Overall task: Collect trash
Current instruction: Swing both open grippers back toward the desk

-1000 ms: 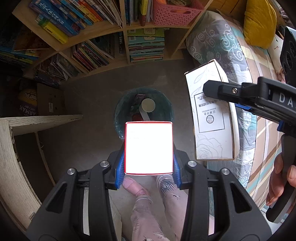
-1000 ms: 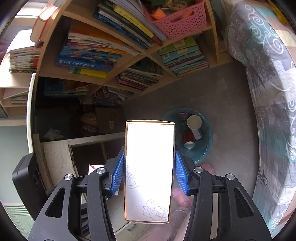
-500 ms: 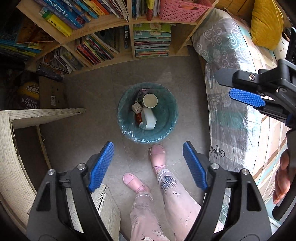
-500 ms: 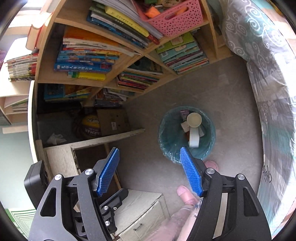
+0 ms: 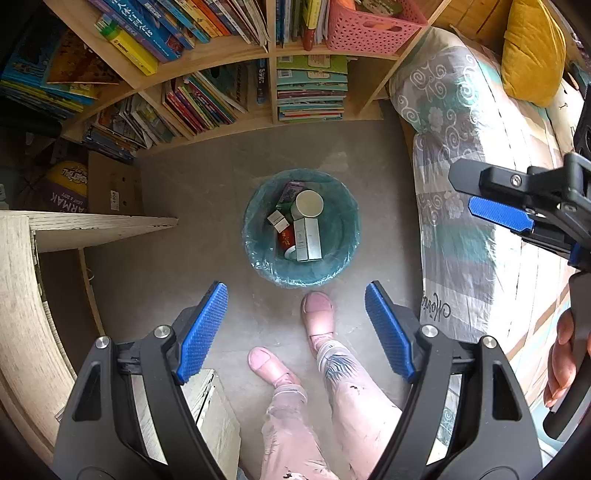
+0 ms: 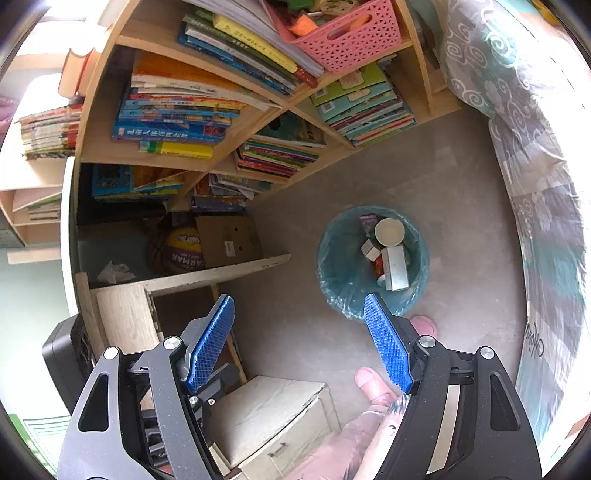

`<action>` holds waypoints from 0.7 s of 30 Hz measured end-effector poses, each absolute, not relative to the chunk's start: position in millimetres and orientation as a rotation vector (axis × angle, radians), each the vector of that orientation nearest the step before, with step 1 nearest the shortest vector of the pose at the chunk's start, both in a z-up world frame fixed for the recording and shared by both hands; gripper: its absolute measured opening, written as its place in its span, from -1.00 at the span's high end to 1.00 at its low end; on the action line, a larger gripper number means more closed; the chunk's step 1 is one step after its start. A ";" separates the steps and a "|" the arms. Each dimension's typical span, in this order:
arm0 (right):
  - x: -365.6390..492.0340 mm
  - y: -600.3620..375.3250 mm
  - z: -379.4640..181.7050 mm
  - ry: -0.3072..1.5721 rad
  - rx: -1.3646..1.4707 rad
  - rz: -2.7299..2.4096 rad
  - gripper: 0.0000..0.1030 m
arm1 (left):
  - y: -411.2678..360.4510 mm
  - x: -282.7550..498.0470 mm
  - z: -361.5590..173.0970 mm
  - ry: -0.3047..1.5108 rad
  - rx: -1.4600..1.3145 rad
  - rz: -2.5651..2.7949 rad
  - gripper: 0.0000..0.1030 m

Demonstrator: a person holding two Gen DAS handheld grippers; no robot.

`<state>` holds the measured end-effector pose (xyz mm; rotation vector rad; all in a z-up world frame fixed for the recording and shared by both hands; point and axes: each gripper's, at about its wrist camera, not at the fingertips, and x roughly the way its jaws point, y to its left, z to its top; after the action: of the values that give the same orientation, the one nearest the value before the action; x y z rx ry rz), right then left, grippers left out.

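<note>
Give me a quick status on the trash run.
Left hand-held gripper and right hand-held gripper open, empty, jaws just opened. Boxes in lined bin. Nothing blocking it.

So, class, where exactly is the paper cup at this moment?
The paper cup lies inside the blue-lined trash bin on the floor, at its far side from the pink shoes, beside small boxes.

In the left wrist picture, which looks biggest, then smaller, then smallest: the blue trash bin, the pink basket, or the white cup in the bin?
1. Trash bin, looks biggest.
2. Pink basket, a bit smaller, though its top is cut off, so that's unsure.
3. White cup, clearly smallest.
</note>
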<state>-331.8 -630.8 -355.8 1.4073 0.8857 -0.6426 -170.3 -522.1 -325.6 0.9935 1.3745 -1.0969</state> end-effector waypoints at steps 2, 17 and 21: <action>-331.8 -628.1 -352.8 0.881 1.403 -0.636 -0.44 | -519.7 -169.1 -321.9 1.374 0.985 -1.096 -0.45; -328.2 -603.5 -303.3 0.828 1.351 -0.657 -0.71 | -485.1 -151.5 -262.5 1.284 0.901 -1.106 -0.73; -322.2 -594.8 -282.5 0.844 1.308 -0.638 -0.71 | -470.6 -143.8 -239.0 1.303 0.838 -1.132 -0.84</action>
<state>-322.2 -594.8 -282.5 1.3084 0.8444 -0.6378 -143.8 -470.6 -239.0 0.8378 1.3030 -1.1320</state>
